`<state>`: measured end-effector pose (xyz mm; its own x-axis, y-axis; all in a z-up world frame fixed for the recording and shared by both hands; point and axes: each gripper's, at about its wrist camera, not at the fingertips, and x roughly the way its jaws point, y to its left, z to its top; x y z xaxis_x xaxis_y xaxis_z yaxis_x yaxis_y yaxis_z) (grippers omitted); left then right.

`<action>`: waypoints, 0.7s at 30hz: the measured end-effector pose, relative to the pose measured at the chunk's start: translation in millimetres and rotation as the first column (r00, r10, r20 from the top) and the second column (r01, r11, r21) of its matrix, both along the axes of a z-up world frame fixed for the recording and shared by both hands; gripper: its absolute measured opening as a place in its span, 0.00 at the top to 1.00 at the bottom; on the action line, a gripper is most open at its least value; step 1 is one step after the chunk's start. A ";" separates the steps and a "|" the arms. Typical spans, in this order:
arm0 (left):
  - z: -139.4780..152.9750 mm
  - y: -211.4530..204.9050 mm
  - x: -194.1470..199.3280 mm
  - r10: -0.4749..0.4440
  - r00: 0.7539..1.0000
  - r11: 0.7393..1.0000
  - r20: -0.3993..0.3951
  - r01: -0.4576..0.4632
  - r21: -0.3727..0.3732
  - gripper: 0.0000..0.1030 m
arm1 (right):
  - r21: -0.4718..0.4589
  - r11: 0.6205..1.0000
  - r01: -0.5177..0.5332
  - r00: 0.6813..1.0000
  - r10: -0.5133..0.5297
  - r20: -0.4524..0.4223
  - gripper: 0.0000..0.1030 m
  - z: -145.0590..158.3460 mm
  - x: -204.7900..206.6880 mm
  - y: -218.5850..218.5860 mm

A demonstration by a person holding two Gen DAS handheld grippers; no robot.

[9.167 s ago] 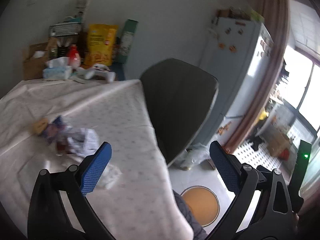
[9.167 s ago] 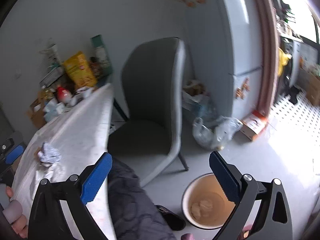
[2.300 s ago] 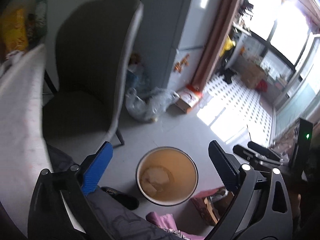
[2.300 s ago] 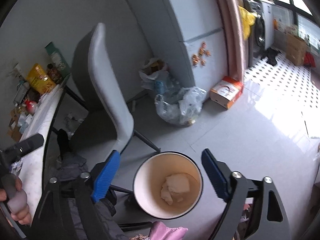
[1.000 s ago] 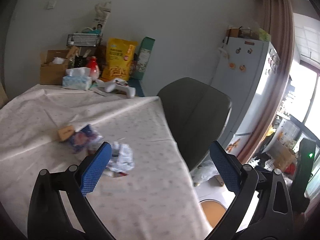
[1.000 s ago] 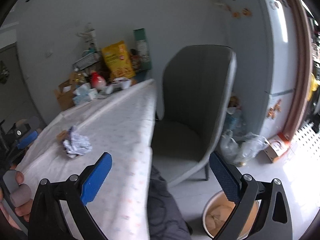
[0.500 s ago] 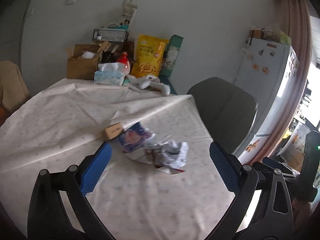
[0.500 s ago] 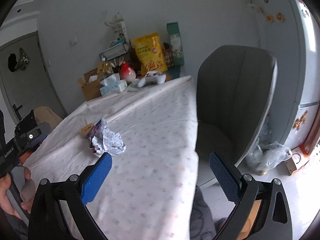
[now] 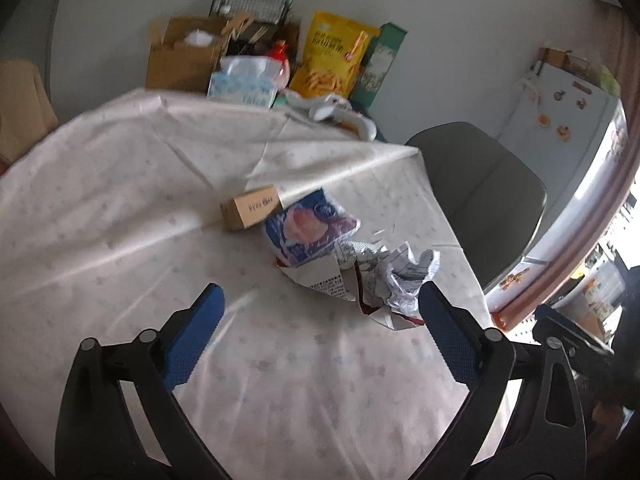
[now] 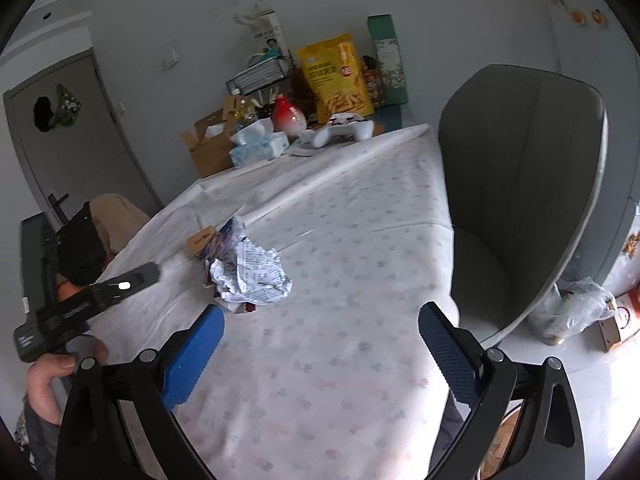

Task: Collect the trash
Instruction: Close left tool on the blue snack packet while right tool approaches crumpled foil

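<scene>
Left gripper [image 9: 320, 328] hangs over the table [image 9: 120, 200], jaws wide apart w/ nothing btwn them; they have just been closing a little, only bare cloth under the gap. Its right pad sits just beside the near edge of the crumpled paper [image 9: 396, 276], no contact visible. Right gripper [image 10: 320, 340] also spread wide, empty, over open cloth nearer the person.

Trash pile sits mid-table, toward the chair side: crumpled paper, a torn white wrapper [image 9: 328, 280] touching it, a blue snack packet [image 9: 308, 232] behind, and a small brown box [image 9: 250, 208] just beside the packet. All bunched, touching or nearly so. In right wrist view the same pile [image 10: 248, 272] lies ahead-left of the right gripper's left pad.

Room: lots of bare cloth left of and in front of the pile. The table's right edge runs close past the paper; the grey chair [image 9: 480, 184] stands right against that edge. Far end is crowded: cardboard box [image 9: 180, 60], tissue pack [image 9: 244, 84], yellow bag [image 9: 336, 60], green carton [image 9: 380, 64], white controller [image 9: 344, 116], well apart from the pile. Person's left hand [image 10: 52, 376] grips the left tool's handle at the table's left side.
</scene>
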<state>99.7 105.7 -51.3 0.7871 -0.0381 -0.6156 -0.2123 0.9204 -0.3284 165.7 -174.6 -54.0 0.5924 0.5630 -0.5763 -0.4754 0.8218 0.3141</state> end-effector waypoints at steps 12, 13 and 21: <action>-29.5 -0.2 32.4 0.045 0.996 0.998 -0.076 -0.049 -0.048 0.57 | 0.012 1.000 -0.024 0.998 0.025 -0.051 0.12 -13.9 17.3 2.9; -31.6 0.3 35.0 0.046 0.996 0.997 -0.082 -0.051 -0.053 0.57 | 0.013 1.000 -0.027 0.998 0.028 -0.053 0.12 -14.4 18.3 3.9; -39.0 6.8 40.5 0.068 0.993 0.994 -0.091 -0.075 -0.074 0.92 | 0.019 0.999 -0.051 0.997 0.052 -0.057 0.13 -13.8 23.2 16.3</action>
<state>140.2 112.5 -90.4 0.7319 -0.0337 -0.6806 -0.3083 0.8743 -0.3749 188.9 -158.4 -67.8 0.5285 0.6022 -0.5983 -0.4973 0.7908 0.3567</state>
